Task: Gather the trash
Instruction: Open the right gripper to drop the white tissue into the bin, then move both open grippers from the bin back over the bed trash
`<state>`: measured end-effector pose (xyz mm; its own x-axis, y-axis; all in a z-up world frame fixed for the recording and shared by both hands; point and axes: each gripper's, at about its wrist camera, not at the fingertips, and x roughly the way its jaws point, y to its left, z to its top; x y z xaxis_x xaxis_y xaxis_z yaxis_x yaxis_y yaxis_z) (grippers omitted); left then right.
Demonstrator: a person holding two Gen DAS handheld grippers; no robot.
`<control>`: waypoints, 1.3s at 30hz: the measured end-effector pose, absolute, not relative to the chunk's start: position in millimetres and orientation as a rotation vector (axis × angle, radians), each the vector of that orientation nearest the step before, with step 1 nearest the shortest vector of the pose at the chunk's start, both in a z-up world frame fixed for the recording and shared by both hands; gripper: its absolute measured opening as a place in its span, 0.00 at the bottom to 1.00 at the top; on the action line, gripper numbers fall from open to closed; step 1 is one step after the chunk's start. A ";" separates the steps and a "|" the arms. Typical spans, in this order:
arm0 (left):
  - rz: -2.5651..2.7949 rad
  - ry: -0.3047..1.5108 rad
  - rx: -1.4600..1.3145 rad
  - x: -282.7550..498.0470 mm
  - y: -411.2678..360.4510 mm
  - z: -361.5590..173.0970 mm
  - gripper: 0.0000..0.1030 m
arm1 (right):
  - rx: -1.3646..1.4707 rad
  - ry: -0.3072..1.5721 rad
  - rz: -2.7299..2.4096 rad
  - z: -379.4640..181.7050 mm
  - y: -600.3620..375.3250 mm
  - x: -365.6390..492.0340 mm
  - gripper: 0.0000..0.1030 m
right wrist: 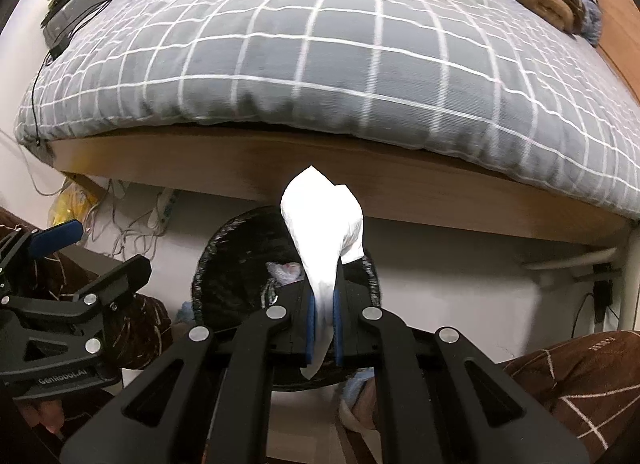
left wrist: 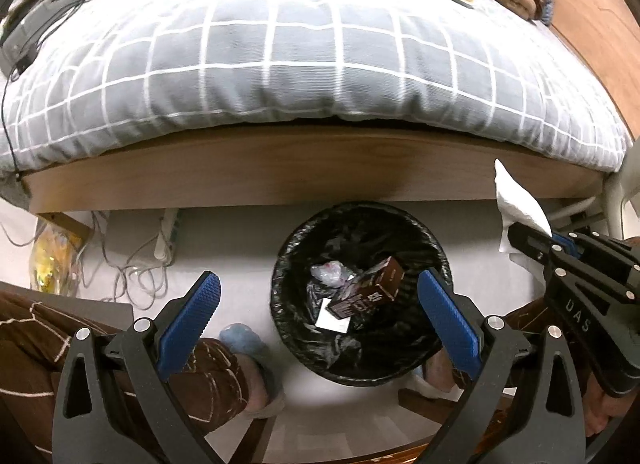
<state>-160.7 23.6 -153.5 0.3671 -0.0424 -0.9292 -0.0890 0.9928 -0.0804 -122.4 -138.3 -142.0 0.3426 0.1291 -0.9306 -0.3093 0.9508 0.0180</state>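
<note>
Hovering with its blue fingers [left wrist: 208, 304] spread wide and empty, the left gripper [left wrist: 320, 304] is hanging over a black-lined trash bin [left wrist: 288, 264] on the floor beside the bed [left wrist: 320, 63], while the right gripper [right wrist: 324, 320] is pinching a white tissue [right wrist: 324, 223] above the bin's rim.

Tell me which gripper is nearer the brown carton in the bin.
Left. The left gripper hangs open right above the brown carton; the right gripper, shut on a white tissue, is off beside the bin.

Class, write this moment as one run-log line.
right gripper: shut on white tissue | left gripper: open, empty | trash bin: below both
</note>
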 end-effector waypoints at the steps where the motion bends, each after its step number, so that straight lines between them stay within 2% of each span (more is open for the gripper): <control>1: 0.035 1.195 -0.126 -160.8 27.2 -153.9 0.94 | -0.175 1.195 0.292 -143.2 -134.2 -122.1 0.06; 13: 0.086 1.192 -0.141 -165.7 56.6 -156.4 0.94 | -0.214 1.234 0.336 -153.1 -108.7 -120.9 0.10; 20: 0.098 1.185 -0.133 -166.5 58.7 -157.5 0.94 | -0.252 1.243 0.329 -158.5 -103.1 -122.3 0.35; 27: 0.098 1.183 -0.130 -166.8 57.1 -156.7 0.94 | -0.253 1.237 0.321 -161.8 -101.4 -121.2 0.52; 32: 0.099 1.182 -0.127 -166.8 57.2 -156.9 0.94 | -0.251 1.208 0.307 -156.2 -104.9 -120.7 0.68; 39: 0.101 1.169 -0.123 -164.5 56.6 -155.0 0.94 | -0.234 1.151 0.271 -140.9 -119.0 -115.7 0.81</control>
